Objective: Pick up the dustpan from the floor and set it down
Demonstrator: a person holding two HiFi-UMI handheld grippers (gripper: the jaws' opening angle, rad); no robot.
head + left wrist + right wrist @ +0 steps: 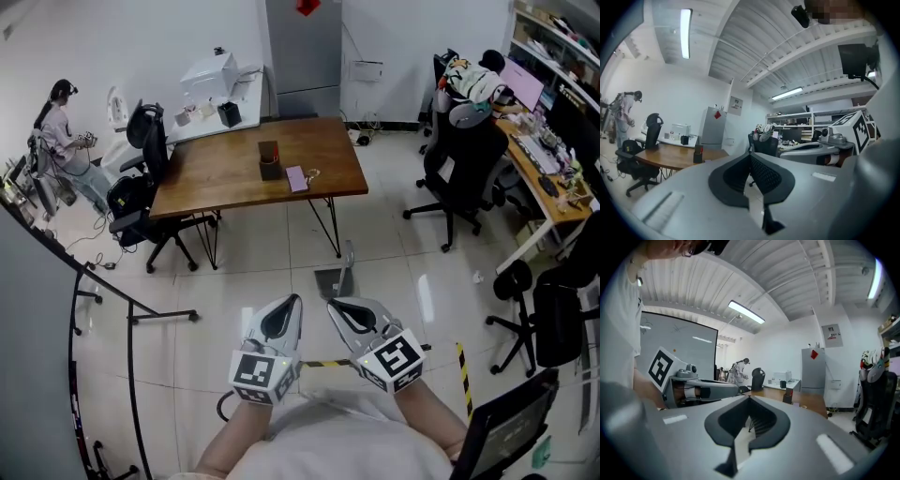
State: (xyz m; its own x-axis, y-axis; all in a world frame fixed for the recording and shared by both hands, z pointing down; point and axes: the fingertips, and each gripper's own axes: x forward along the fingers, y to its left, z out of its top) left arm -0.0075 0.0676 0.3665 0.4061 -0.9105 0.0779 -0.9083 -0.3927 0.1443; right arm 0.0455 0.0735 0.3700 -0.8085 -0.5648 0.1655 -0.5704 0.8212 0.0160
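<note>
The grey dustpan (333, 280) lies on the tiled floor with its handle standing up, just ahead of both grippers and in front of the wooden table (225, 176). My left gripper (296, 301) and right gripper (331, 303) are held side by side above the floor, pointing roughly level toward the table. Neither touches the dustpan. In the left gripper view the left gripper (750, 155) has its jaws closed together with nothing between them. In the right gripper view the right gripper (749, 399) is likewise shut and empty. The dustpan is hidden in both gripper views.
On the table stand a dark holder (269, 161) and a pink item (296, 178). Black office chairs (148, 176) (459, 167) flank the table. A person (60, 131) stands far left. A black railing (103, 292) runs at left, and striped tape (461, 367) marks the floor.
</note>
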